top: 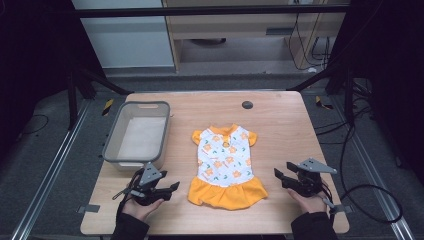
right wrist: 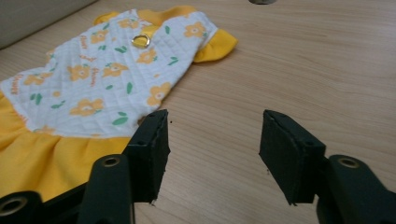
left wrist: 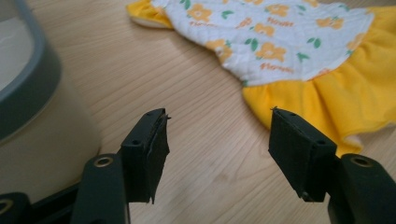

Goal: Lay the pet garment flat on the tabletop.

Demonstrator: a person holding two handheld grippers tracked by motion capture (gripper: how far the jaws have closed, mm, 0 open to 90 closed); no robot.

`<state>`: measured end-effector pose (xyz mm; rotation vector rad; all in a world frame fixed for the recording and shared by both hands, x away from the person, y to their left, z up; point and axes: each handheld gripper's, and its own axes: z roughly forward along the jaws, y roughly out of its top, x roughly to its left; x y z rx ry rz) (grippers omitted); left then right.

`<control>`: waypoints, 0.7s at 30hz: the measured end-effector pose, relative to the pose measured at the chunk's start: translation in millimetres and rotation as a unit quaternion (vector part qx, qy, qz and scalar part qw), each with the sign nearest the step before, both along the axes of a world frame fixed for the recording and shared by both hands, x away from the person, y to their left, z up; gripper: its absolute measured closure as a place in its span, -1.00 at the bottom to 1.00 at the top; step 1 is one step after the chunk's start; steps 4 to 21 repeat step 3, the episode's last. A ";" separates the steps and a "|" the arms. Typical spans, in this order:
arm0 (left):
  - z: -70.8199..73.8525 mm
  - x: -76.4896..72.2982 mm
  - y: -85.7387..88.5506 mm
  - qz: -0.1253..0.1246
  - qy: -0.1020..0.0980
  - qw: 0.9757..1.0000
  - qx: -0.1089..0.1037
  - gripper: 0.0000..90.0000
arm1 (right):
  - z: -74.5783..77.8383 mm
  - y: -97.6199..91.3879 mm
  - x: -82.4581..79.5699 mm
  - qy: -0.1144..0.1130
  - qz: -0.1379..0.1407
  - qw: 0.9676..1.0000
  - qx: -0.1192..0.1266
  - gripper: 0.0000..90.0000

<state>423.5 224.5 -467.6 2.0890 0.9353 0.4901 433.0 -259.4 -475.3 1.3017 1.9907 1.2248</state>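
1. High view: a little dress (top: 226,165) lies flat mid-desk (top: 280,125), collar up, yellow skirt down. A grey bin (top: 137,134) sits at its left. Left tongs (top: 167,189) and right tongs (top: 278,176) gape, empty.
2. Left gripper view: dress upper right, printed "flower".
3. Right gripper view: dress upper left.

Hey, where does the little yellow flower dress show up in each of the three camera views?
High view: the dress lies flat at the table's centre, between the two grippers, right of the grey bin.
Left gripper view: upper right, its yellow skirt beyond the right jaw.
Right gripper view: upper left, its skirt at the left edge.
Shared landmark: the orange flower print on white quilted fabric.
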 end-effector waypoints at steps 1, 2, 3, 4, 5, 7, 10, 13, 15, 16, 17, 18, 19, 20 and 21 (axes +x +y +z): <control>-1.7 -1.2 2.8 0.005 0.000 1.000 0.002 -0.22 | -1.2 -1.6 -0.5 0.003 -0.004 1.000 0.002 -0.17; -4.3 -2.9 7.3 0.009 0.003 1.000 0.003 -0.23 | -2.0 -2.7 -0.7 0.003 -0.007 1.000 0.002 -0.20; -5.4 -3.9 9.6 0.010 0.006 1.000 0.003 -0.24 | -2.9 -4.0 -1.3 0.005 -0.014 1.000 0.001 -0.23; -5.4 -3.9 9.6 0.010 0.006 1.000 0.003 -0.24 | -2.9 -4.0 -1.3 0.005 -0.014 1.000 0.001 -0.23; -5.4 -3.9 9.6 0.010 0.006 1.000 0.003 -0.24 | -2.9 -4.0 -1.3 0.005 -0.014 1.000 0.001 -0.23; -5.4 -3.9 9.6 0.010 0.006 1.000 0.003 -0.24 | -2.9 -4.0 -1.3 0.005 -0.014 1.000 0.001 -0.23; -5.4 -3.9 9.6 0.010 0.006 1.000 0.003 -0.24 | -2.9 -4.0 -1.3 0.005 -0.014 1.000 0.001 -0.23; -5.4 -3.9 9.6 0.010 0.006 1.000 0.003 -0.24 | -2.9 -4.0 -1.3 0.005 -0.014 1.000 0.001 -0.23; -5.4 -3.9 9.6 0.010 0.006 1.000 0.003 -0.24 | -2.9 -4.0 -1.3 0.005 -0.014 1.000 0.001 -0.23; -5.4 -3.9 9.6 0.010 0.006 1.000 0.003 -0.24 | -2.9 -4.0 -1.3 0.005 -0.014 1.000 0.001 -0.23; -5.4 -3.9 9.6 0.010 0.006 1.000 0.003 -0.24 | -2.9 -4.0 -1.3 0.005 -0.014 1.000 0.001 -0.23; -5.4 -3.9 9.6 0.010 0.006 1.000 0.003 -0.24 | -2.9 -4.0 -1.3 0.005 -0.014 1.000 0.001 -0.23; -5.4 -3.9 9.6 0.010 0.006 1.000 0.003 -0.24 | -2.9 -4.0 -1.3 0.005 -0.014 1.000 0.001 -0.23; -5.4 -3.9 9.6 0.010 0.006 1.000 0.003 -0.24 | -2.9 -4.0 -1.3 0.005 -0.014 1.000 0.001 -0.23; -5.4 -3.9 9.6 0.010 0.006 1.000 0.003 -0.24 | -2.9 -4.0 -1.3 0.005 -0.014 1.000 0.001 -0.23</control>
